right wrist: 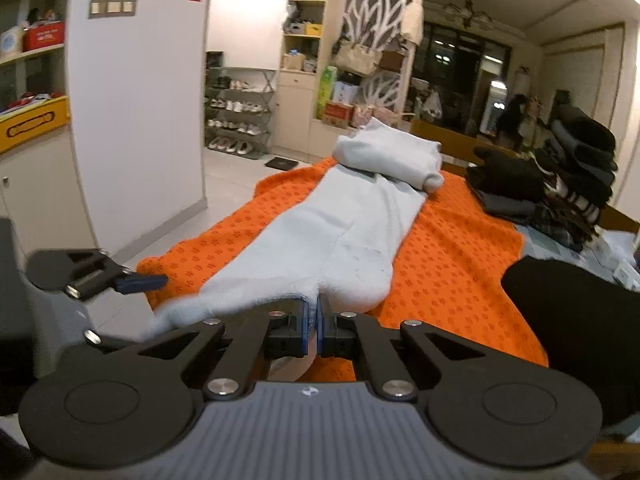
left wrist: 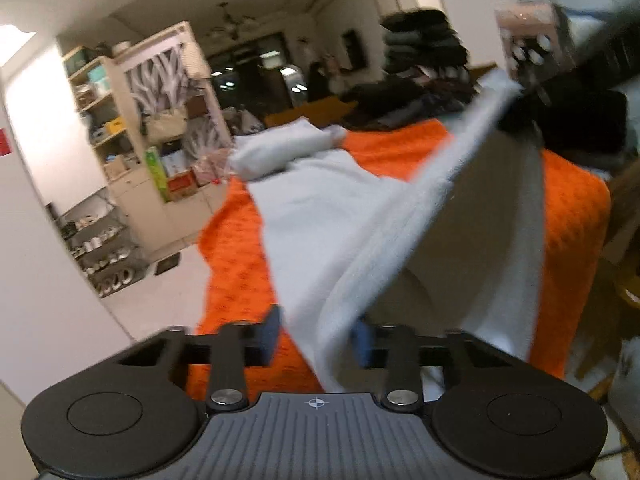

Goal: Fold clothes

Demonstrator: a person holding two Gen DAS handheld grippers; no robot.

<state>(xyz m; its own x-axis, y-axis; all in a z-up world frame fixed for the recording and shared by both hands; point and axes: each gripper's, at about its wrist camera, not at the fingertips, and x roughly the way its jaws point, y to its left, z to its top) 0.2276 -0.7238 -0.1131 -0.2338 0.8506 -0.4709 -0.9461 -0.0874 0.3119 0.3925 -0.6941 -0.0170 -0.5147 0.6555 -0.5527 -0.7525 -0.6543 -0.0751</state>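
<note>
A light grey fleece garment (left wrist: 320, 208) (right wrist: 340, 220) lies lengthwise on an orange patterned cloth (left wrist: 240, 264) (right wrist: 452, 240), with a sleeve folded across its far end (right wrist: 392, 152). Its near hem is raised off the cloth and stretched between both grippers. My left gripper (left wrist: 316, 336) has the thick hem filling the gap between its blue pads. In the right wrist view one blue fingertip (right wrist: 144, 280) of it shows at the garment's left corner. My right gripper (right wrist: 314, 320) is shut on the hem; in the left wrist view it is a blur at the upper right (left wrist: 528, 80).
Dark folded clothes are stacked at the far right of the table (right wrist: 580, 160) (left wrist: 424, 44). A person's black sleeve (right wrist: 572, 320) crosses the right side. A shoe rack (right wrist: 240, 120) and cream shelves (right wrist: 308, 60) stand beyond the white tiled floor on the left.
</note>
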